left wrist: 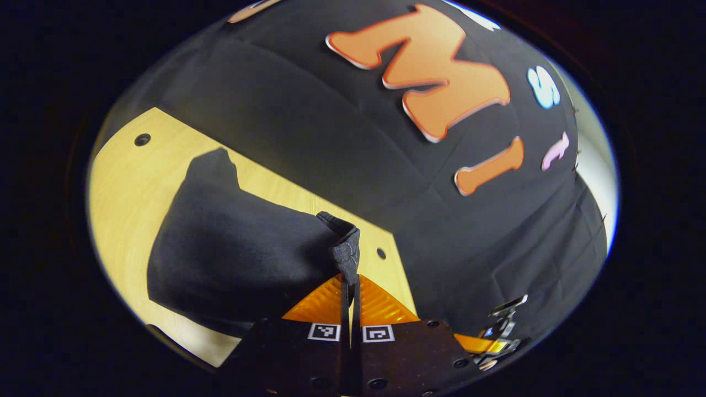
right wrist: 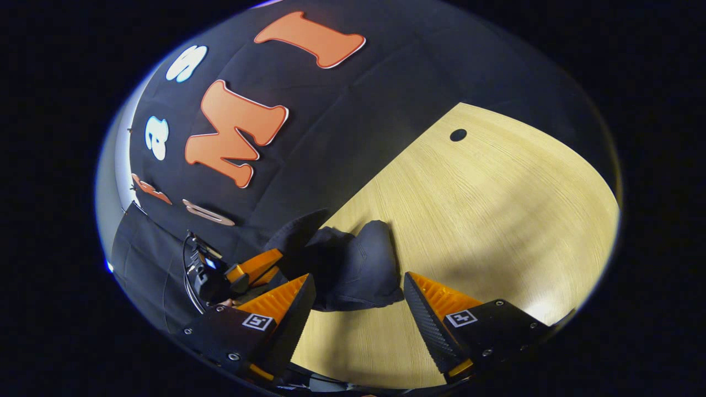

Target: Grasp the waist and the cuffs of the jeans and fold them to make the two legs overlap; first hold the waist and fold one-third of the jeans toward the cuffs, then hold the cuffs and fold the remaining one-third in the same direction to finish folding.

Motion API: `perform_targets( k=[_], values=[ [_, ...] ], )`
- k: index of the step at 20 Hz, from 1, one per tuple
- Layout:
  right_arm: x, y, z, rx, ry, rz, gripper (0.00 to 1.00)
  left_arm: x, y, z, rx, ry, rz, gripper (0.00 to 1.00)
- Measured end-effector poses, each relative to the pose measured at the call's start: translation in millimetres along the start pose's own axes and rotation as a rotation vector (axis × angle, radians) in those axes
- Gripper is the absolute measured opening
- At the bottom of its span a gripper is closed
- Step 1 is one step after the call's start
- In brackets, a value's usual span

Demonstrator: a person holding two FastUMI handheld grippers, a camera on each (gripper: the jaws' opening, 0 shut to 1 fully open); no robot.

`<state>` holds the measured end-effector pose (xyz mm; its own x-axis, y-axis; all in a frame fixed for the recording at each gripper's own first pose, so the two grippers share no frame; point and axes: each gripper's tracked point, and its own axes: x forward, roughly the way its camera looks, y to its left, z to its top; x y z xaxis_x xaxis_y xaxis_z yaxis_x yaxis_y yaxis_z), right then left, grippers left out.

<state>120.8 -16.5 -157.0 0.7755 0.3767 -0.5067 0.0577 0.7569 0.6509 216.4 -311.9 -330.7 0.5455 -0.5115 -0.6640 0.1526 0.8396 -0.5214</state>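
Dark jeans (left wrist: pixel 231 253) lie spread on the pale wooden table (left wrist: pixel 127 187) in the left gripper view. My left gripper (left wrist: pixel 349 284) is shut on a bunched edge of the jeans (left wrist: pixel 346 251), lifted a little off the table. Which end of the jeans this is I cannot tell. In the right gripper view the jeans (right wrist: pixel 358 264) form a dark heap at the table's near left. My right gripper (right wrist: pixel 358 300) stands open just before that heap, with cloth showing between its fingers but not pinched. The other gripper (right wrist: pixel 251 267) shows beyond, at the jeans' left side.
The booth's black cloth wall hangs behind the table in both views. The wooden table (right wrist: pixel 496 209) stretches bare to the right in the right gripper view, with a round hole (right wrist: pixel 458 134) near its far edge. More holes (left wrist: pixel 142 139) mark the table in the left gripper view.
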Motion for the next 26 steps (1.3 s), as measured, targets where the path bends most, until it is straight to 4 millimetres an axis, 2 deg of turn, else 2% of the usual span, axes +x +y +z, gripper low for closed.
perform_targets(
  k=[2,5,7,10,12,13,14,16,17,19,21,23,26],
  values=[
    [-2.6,-4.7,-1.7,0.089,-0.007,0.03,0.98,20.8,-0.7,-36.2,0.079,0.077,0.046,0.01],
    [-4.6,-31.1,-16.5,0.079,-0.003,-0.03,0.98,44.0,11.7,-88.7,0.24,0.181,0.174,0.01],
    [-10.9,-34.0,-22.8,0.07,0.017,-0.037,0.98,44.8,26.0,-111.5,0.296,0.238,0.272,0.01],
    [-19.3,-32.4,-26.9,0.066,0.022,-0.033,0.98,44.5,35.6,-127.6,0.346,0.256,0.314,0.0],
    [-23.6,-34.2,-28.4,0.056,0.023,-0.04,0.98,43.3,36.9,-128.6,0.386,0.266,0.334,0.29],
    [-26.0,-34.3,-28.1,0.054,0.02,-0.042,0.98,51.3,30.4,-139.1,0.364,0.285,0.285,0.37],
    [-28.5,-33.1,-27.4,0.053,0.017,-0.042,0.98,53.6,20.8,-148.8,0.335,0.288,0.261,0.58],
    [-32.4,-32.0,-25.1,0.045,0.006,-0.043,0.98,36.9,9.0,-144.9,0.363,0.277,0.259,0.99],
    [-33.6,-31.7,-25.1,0.032,0.004,-0.048,0.98,34.9,0.4,-143.9,0.353,0.273,0.225,0.99],
    [-36.3,-29.3,-24.1,-0.01,-0.003,-0.067,0.98,12.6,-19.7,-134.5,0.318,0.229,0.171,0.98],
    [-38.8,-21.8,-22.9,-0.054,-0.012,-0.079,0.98,-14.6,-22.3,-115.0,0.303,0.16,0.16,0.98],
    [-36.3,-9.5,-21.0,-0.102,-0.025,-0.098,0.98,-54.4,-24.7,-87.8,0.301,0.078,0.163,0.98],
    [-29.5,14.2,-18.4,-0.222,-0.067,-0.131,0.98,-118.7,-17.7,-43.4,0.3,-0.043,0.171,0.98]
  ],
)
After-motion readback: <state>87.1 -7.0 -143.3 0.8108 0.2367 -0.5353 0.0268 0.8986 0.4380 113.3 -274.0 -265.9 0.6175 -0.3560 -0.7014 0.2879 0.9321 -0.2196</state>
